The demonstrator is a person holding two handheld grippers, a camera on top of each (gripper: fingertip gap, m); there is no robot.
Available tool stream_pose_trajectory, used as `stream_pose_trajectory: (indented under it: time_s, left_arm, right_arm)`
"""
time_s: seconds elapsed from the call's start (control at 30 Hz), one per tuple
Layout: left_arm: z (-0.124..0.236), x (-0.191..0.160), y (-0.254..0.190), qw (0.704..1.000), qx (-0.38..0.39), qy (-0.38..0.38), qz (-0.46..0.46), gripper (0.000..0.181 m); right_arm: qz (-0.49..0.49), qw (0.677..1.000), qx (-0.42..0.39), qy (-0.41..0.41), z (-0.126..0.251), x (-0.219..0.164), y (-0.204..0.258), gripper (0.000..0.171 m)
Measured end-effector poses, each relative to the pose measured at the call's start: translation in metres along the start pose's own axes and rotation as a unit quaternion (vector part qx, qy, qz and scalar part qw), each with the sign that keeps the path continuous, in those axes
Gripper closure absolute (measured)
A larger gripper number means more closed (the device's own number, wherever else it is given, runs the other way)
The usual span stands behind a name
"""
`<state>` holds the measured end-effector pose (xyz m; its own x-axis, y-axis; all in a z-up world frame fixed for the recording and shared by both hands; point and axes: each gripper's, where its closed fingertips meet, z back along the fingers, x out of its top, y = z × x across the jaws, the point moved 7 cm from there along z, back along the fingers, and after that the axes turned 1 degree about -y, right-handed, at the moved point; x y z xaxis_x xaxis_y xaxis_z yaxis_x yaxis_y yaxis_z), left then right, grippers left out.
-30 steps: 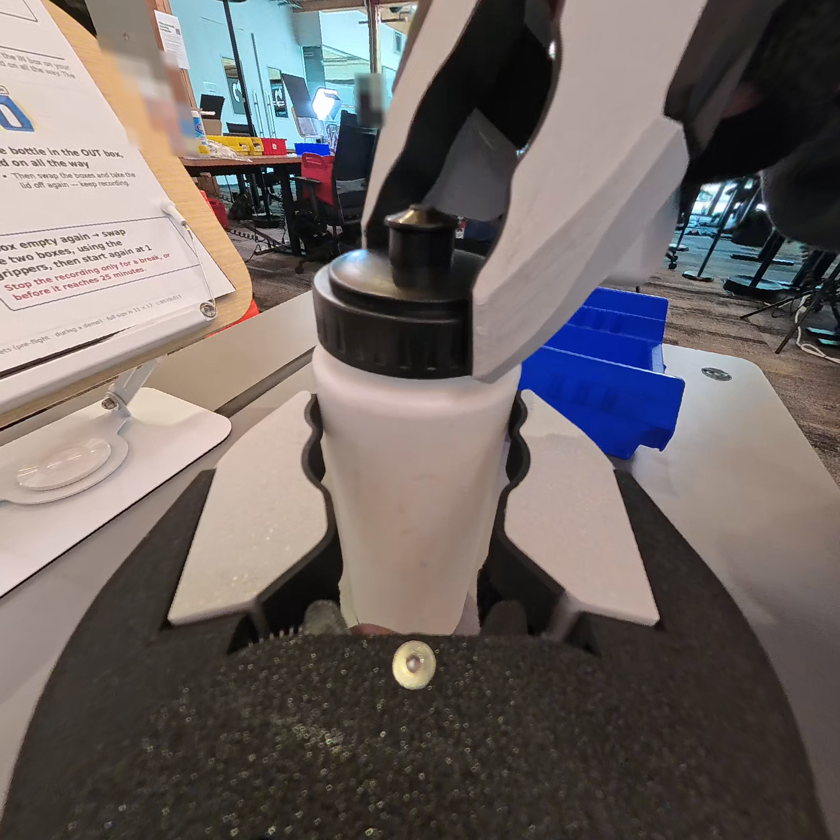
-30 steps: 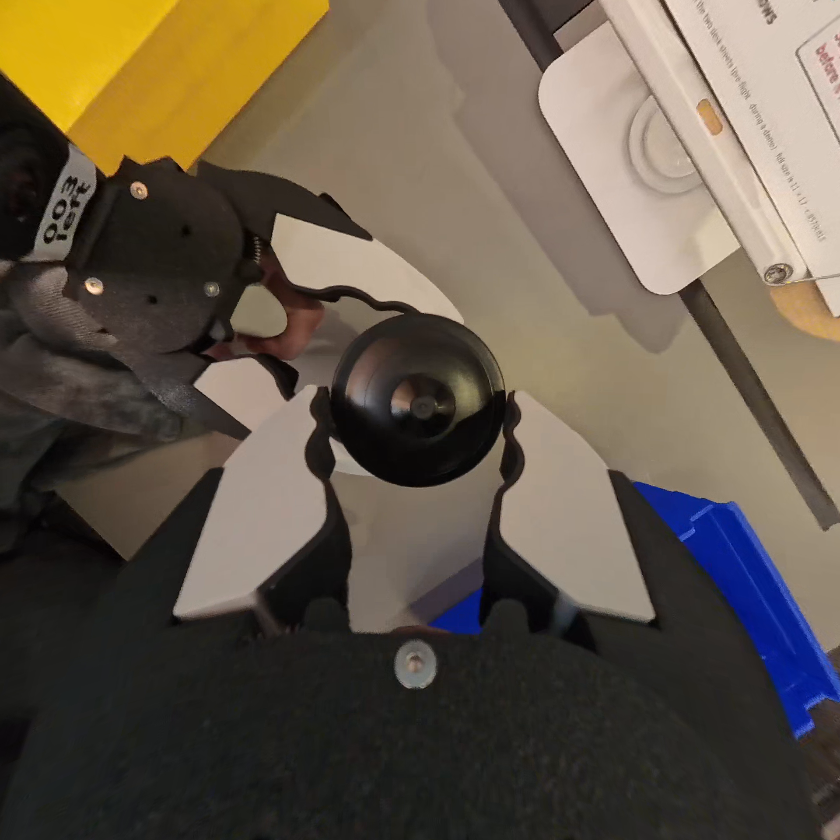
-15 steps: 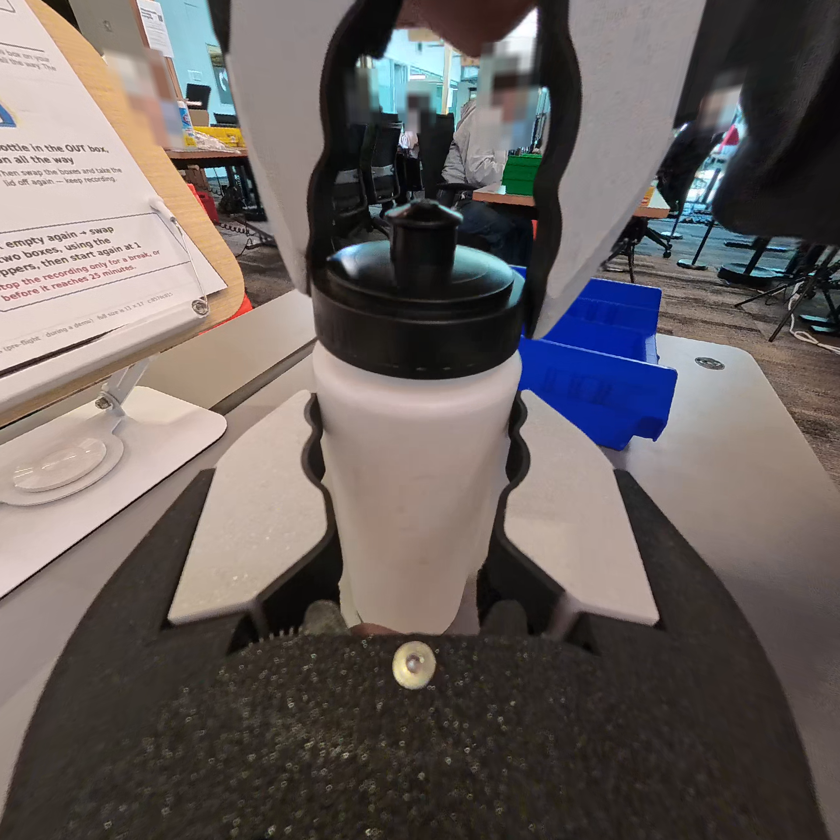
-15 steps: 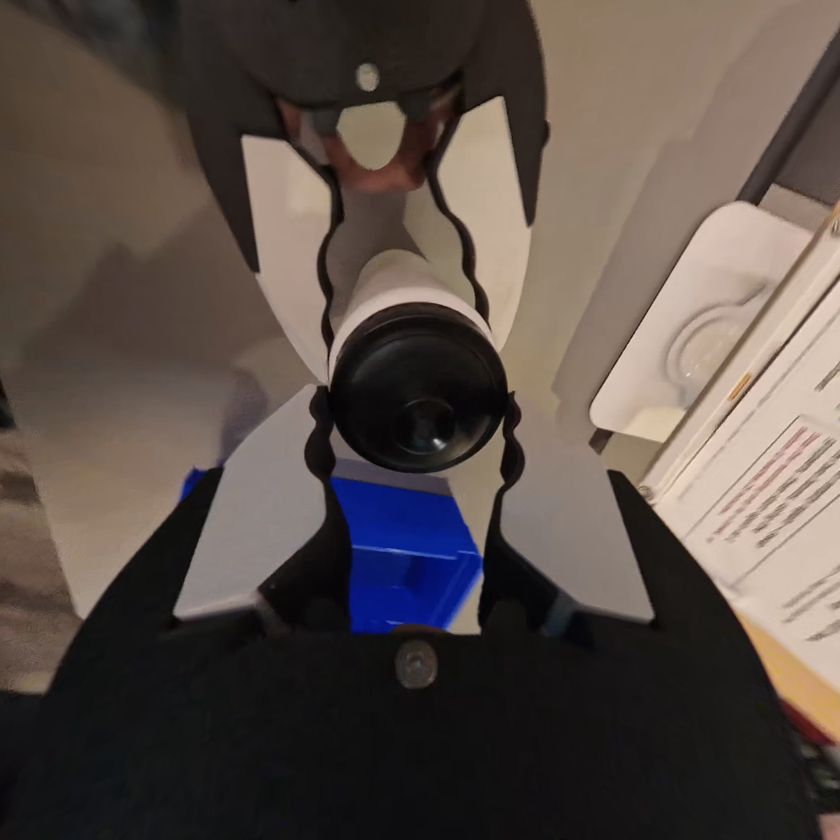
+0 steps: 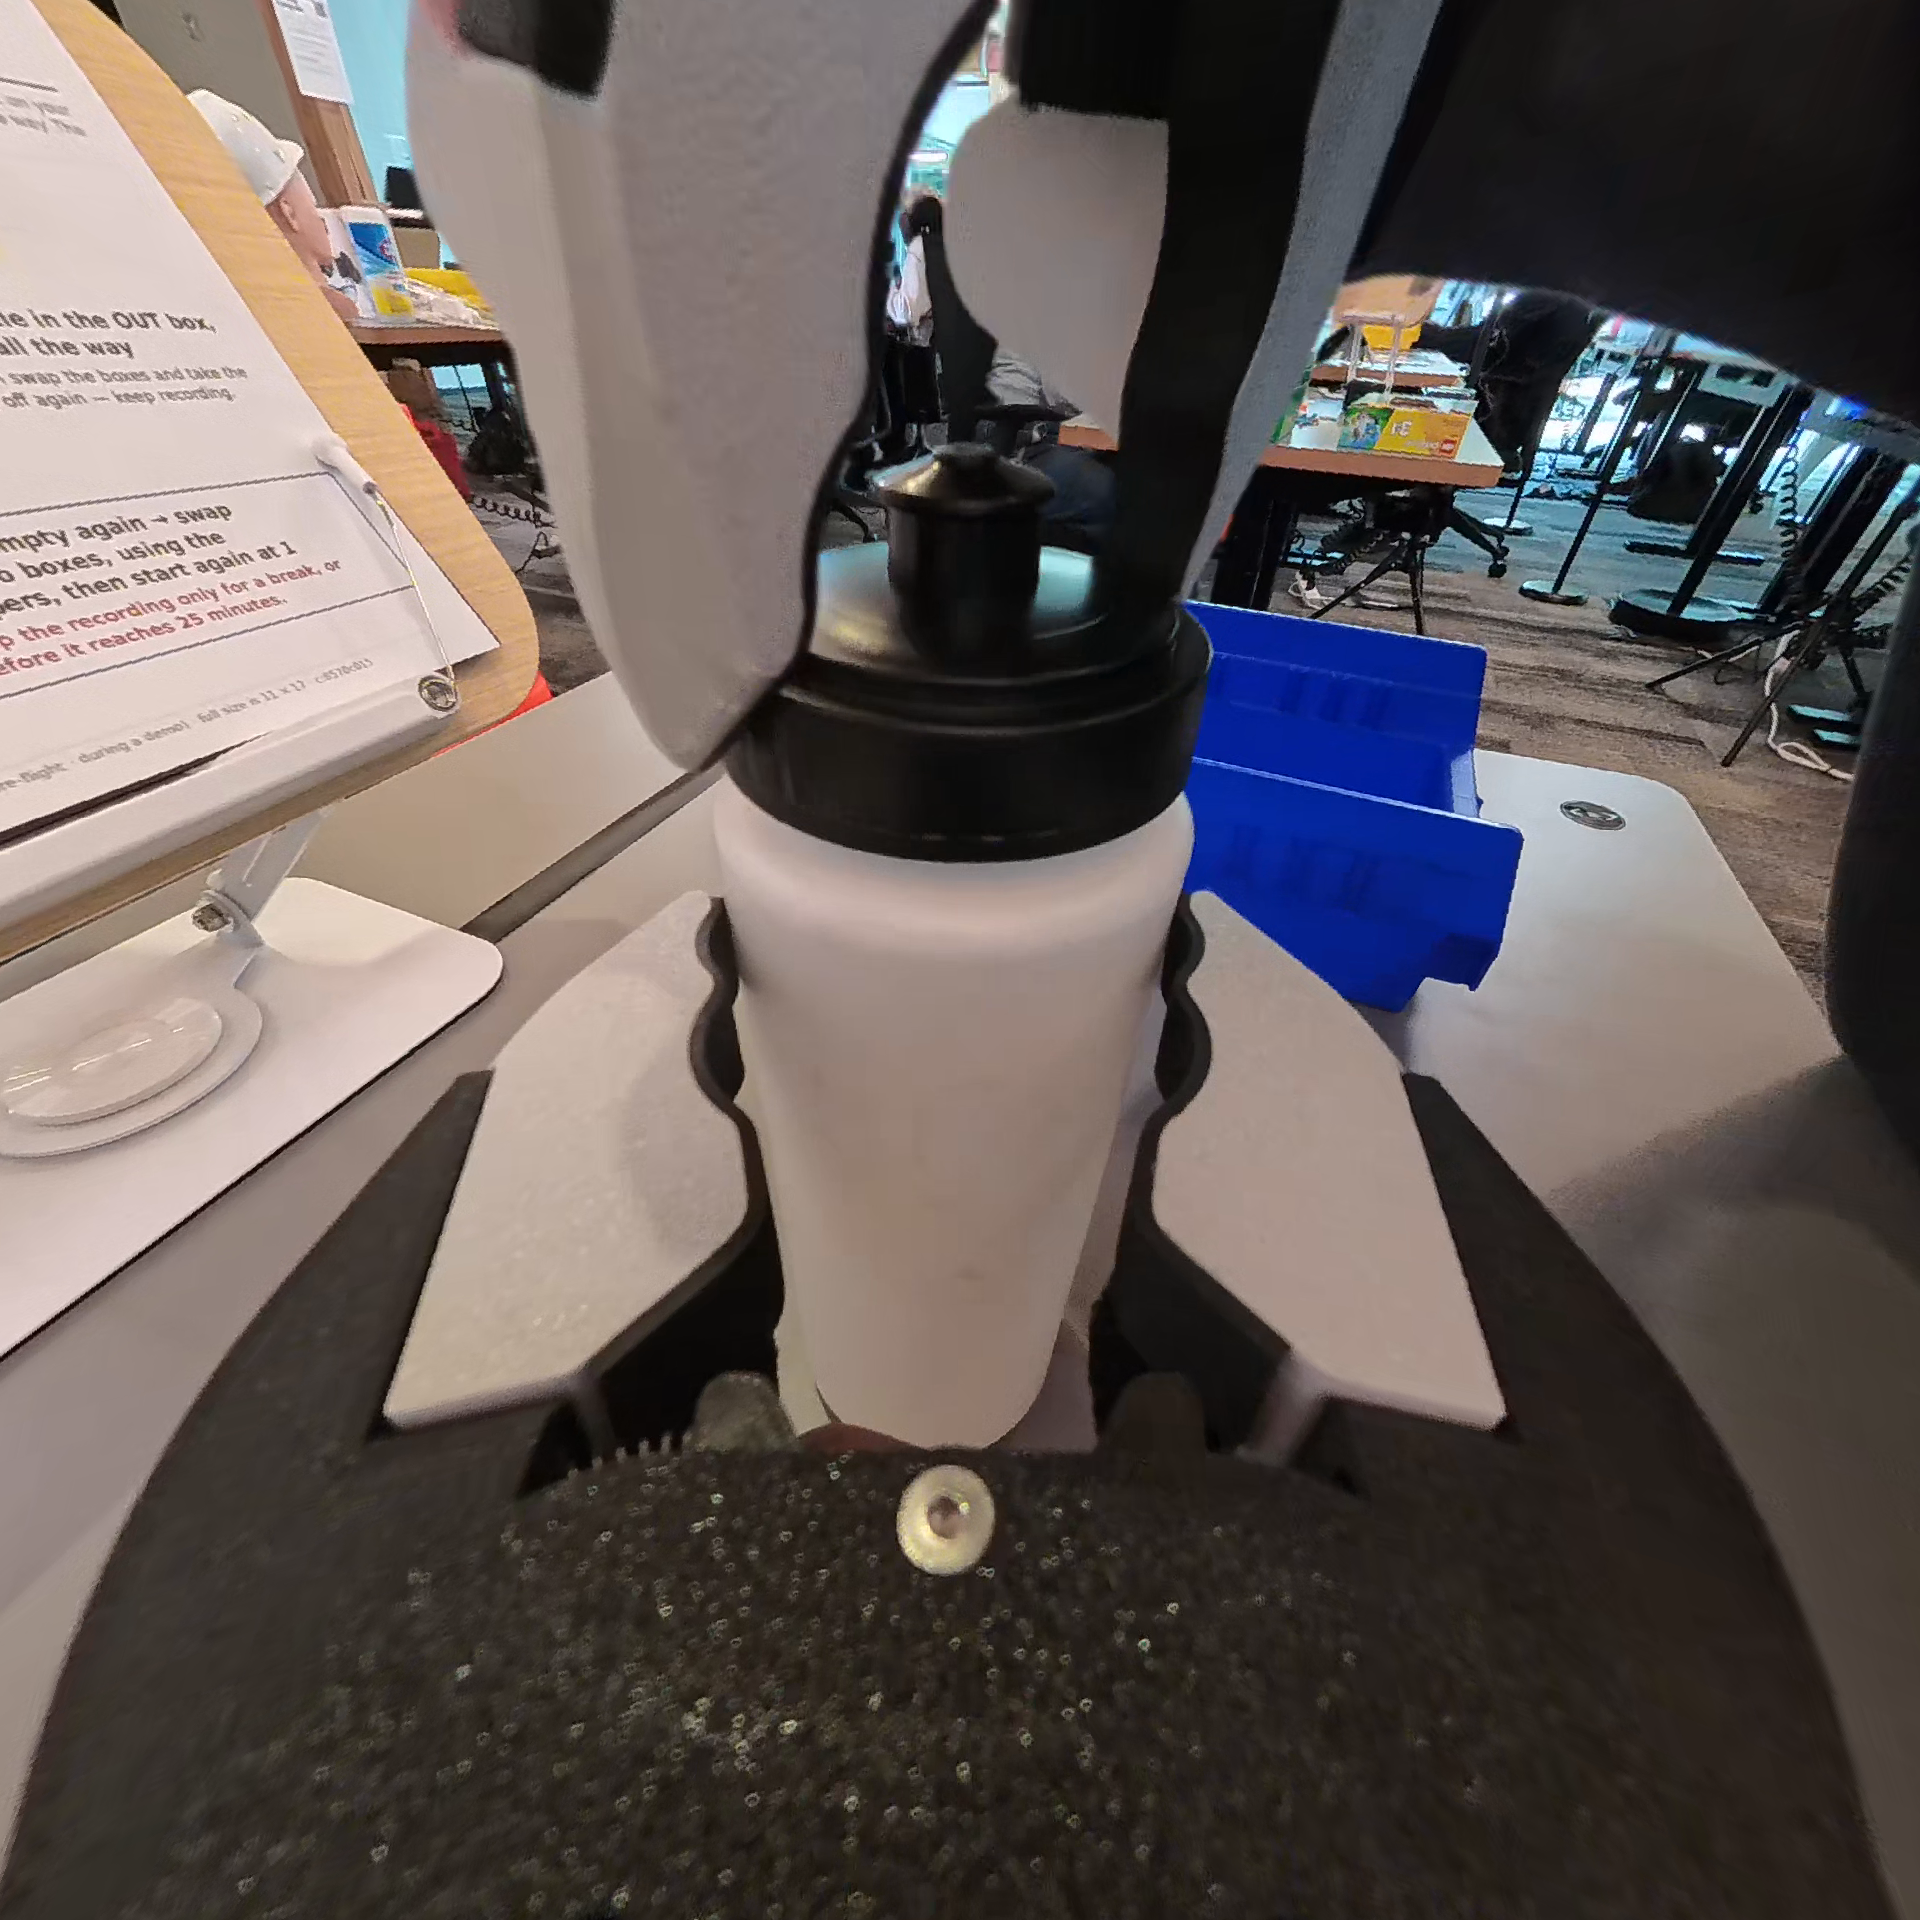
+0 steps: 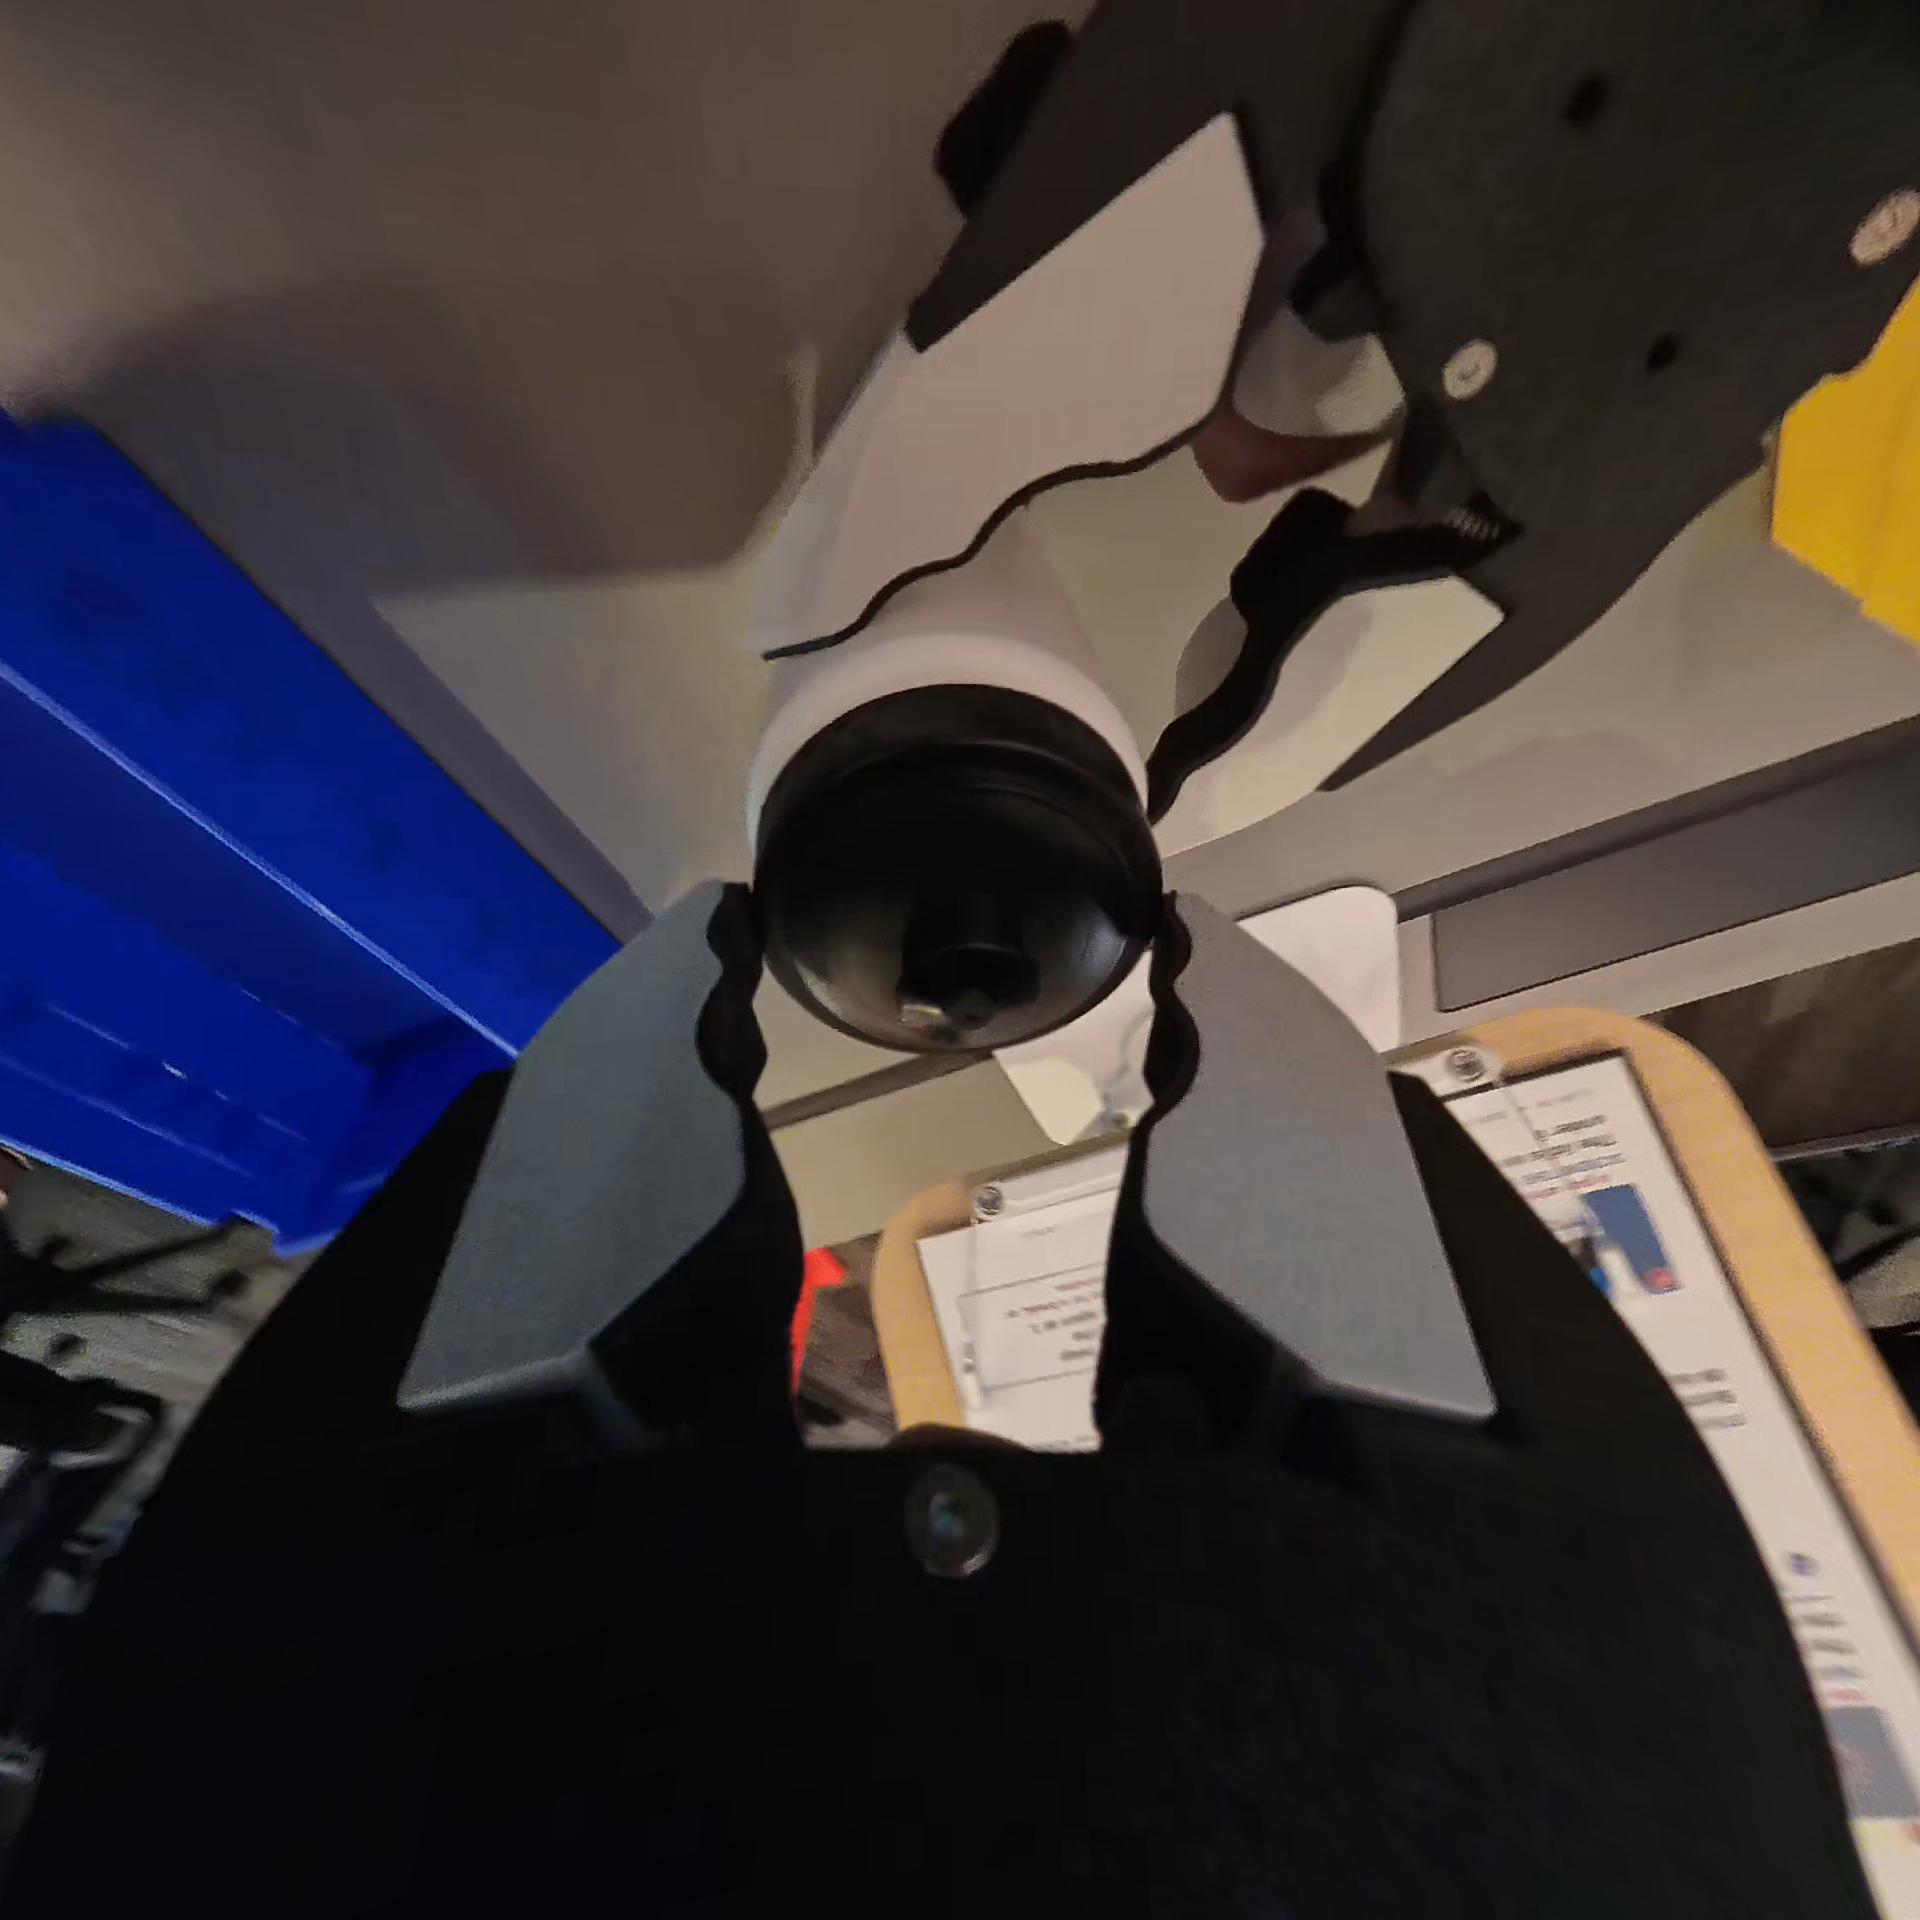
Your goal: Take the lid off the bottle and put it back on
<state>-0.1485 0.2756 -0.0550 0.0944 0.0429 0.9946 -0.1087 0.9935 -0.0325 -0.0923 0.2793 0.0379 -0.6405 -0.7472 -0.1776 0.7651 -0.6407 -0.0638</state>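
Nearest me, the left gripper (image 5: 951, 1049) is clamped round the white bottle (image 5: 951, 1049) mid-body, holding it upright above the table (image 5: 1621, 1049), prob. so it can't spin. On top, the right gripper (image 6: 951, 935) comes from above w/ both fingers pinching the black lid (image 5: 977, 727) by its rim, likely mid-twist. Farther back: a blue bin (image 5: 1340, 821) & a paper-covered board on a stand (image 5: 208, 582). Vs 0.5 s ago the right gripper has rotated round the lid; bottle unmoved.
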Motion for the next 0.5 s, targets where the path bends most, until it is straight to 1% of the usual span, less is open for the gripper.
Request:
stream_pose_trajectory:
  time_s: [0.1,0.23,0.27,0.33,0.4,0.47,0.5]
  left_arm:
    - [-0.001,0.0,0.0,1.0,-0.001,-0.002,0.002,0.103]
    - [0.0,-0.001,0.0,1.0,-0.011,-0.002,0.006,0.103]
    - [0.0,-0.001,0.0,1.0,-0.009,-0.002,0.005,0.103]
    - [-0.001,-0.001,0.0,1.0,-0.007,-0.002,0.005,0.103]
    - [0.0,-0.001,0.0,1.0,-0.007,-0.002,0.004,0.103]
    - [-0.001,-0.001,0.0,1.0,-0.004,-0.004,0.004,0.103]
    - [-0.001,-0.001,0.0,1.0,-0.003,-0.005,0.004,0.103]
  right_arm:
    - [0.053,0.998,-0.01,0.016,0.0,0.001,0.001,0.099]
    - [0.013,1.0,-0.012,0.02,0.001,0.003,0.002,0.099]
    - [-0.01,1.0,-0.016,0.02,0.002,0.001,0.003,0.099]
    - [-0.083,0.996,-0.038,-0.001,0.01,-0.001,0.002,0.084]
    - [-0.171,0.983,-0.054,-0.039,0.024,-0.004,0.001,0.082]
    - [-0.281,0.953,-0.07,-0.089,0.037,-0.006,0.001,0.078]
    - [-0.341,0.93,-0.085,-0.108,0.041,-0.008,0.0,0.078]
